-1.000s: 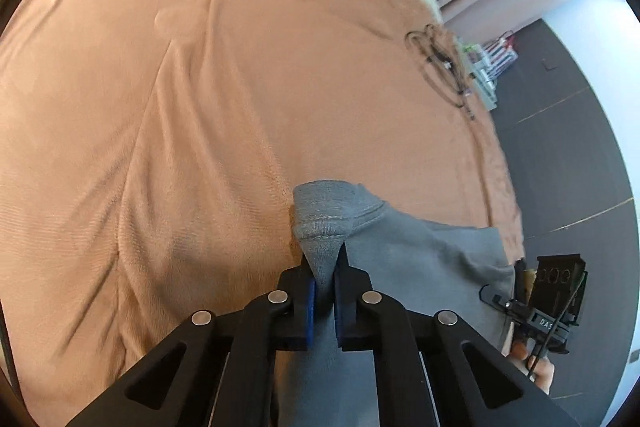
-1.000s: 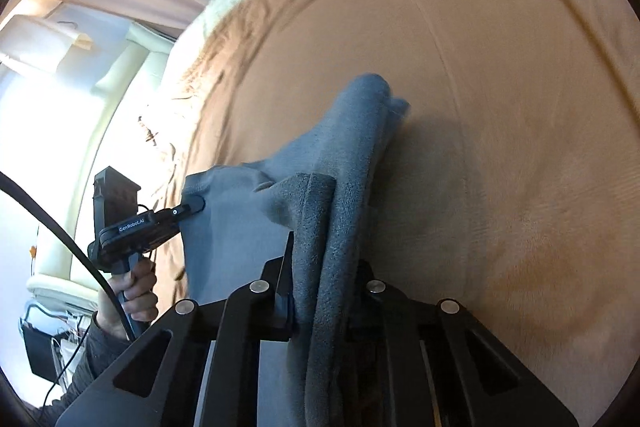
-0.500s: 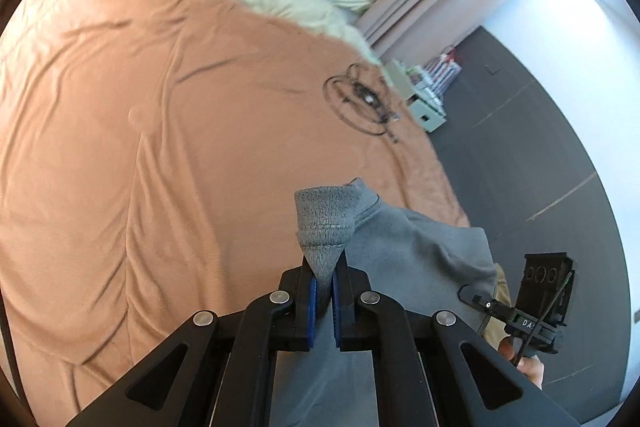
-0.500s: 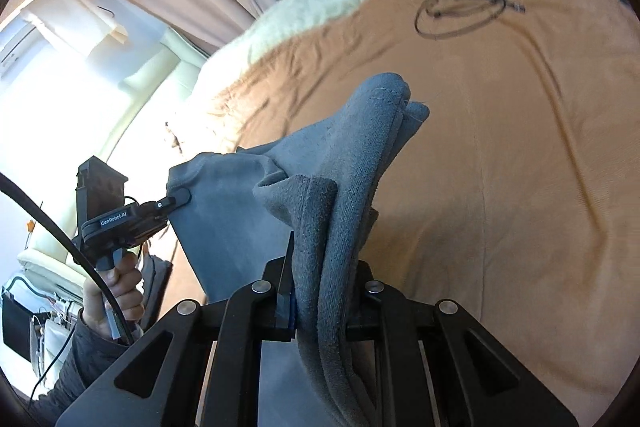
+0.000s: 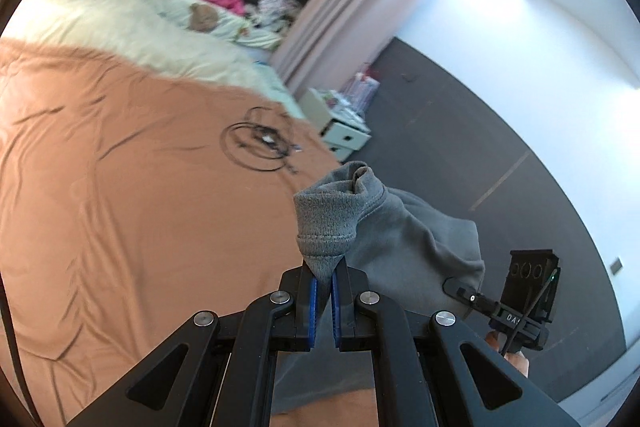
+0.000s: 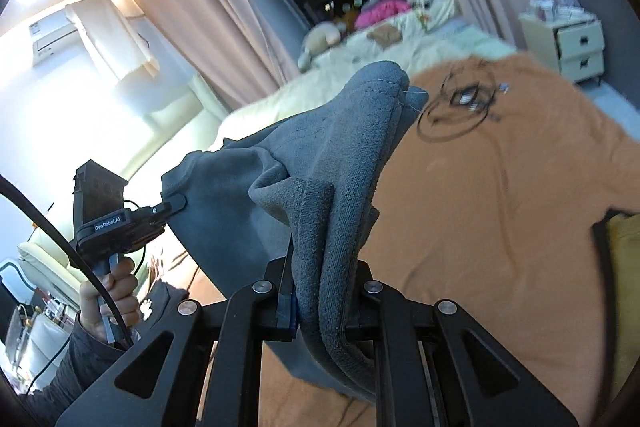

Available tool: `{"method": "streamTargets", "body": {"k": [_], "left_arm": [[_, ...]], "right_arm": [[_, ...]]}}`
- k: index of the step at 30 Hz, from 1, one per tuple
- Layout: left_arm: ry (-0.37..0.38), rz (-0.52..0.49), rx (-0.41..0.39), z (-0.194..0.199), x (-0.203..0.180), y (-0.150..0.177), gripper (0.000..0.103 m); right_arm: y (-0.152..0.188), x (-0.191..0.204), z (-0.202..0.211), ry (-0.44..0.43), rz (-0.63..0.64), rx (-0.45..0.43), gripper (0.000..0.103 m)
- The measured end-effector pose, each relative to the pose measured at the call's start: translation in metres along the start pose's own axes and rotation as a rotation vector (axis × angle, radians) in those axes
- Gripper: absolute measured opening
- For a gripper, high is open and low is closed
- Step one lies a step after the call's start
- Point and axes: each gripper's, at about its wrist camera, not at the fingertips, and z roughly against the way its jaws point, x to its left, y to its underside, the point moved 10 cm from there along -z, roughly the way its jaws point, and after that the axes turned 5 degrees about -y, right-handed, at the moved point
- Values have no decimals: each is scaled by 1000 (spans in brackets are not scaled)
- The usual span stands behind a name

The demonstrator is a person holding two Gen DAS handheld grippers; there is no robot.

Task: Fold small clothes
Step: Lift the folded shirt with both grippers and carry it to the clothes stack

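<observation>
A small grey garment (image 5: 400,239) hangs stretched between my two grippers above the orange bedspread (image 5: 140,195). My left gripper (image 5: 325,277) is shut on its ribbed hem edge. My right gripper (image 6: 320,301) is shut on a thick bunched fold of the same garment (image 6: 320,163). In the left wrist view the right gripper (image 5: 456,285) pinches the garment's far corner. In the right wrist view the left gripper (image 6: 178,203) pinches the other corner, held by a hand.
A coiled black cable (image 5: 260,143) lies on the bedspread; it also shows in the right wrist view (image 6: 460,107). A cream blanket (image 5: 120,27) and stuffed toys lie beyond. A small drawer unit (image 6: 568,43) stands past the bed. A yellow item (image 6: 624,255) lies at the right.
Both grippers have risen and tilted up with the garment, lifting it clear of the bedspread. The room beyond the bed has come into view.
</observation>
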Motion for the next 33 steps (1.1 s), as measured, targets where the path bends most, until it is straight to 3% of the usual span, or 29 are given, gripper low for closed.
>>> {"method": "streamTargets", "body": {"k": [9, 19, 25, 33], "left_arm": [[149, -98, 37, -21, -117, 7, 5], [336, -224, 125, -46, -271, 60, 5], [430, -266, 188, -66, -339, 96, 5], [527, -297, 264, -95, -391, 135, 5]], "right_arm": [[-1, -13, 142, 134, 18, -114, 10], [31, -14, 306, 299, 23, -227, 10], [63, -4, 377, 396, 10, -274, 10], [88, 15, 410, 497, -13, -297, 10]]}}
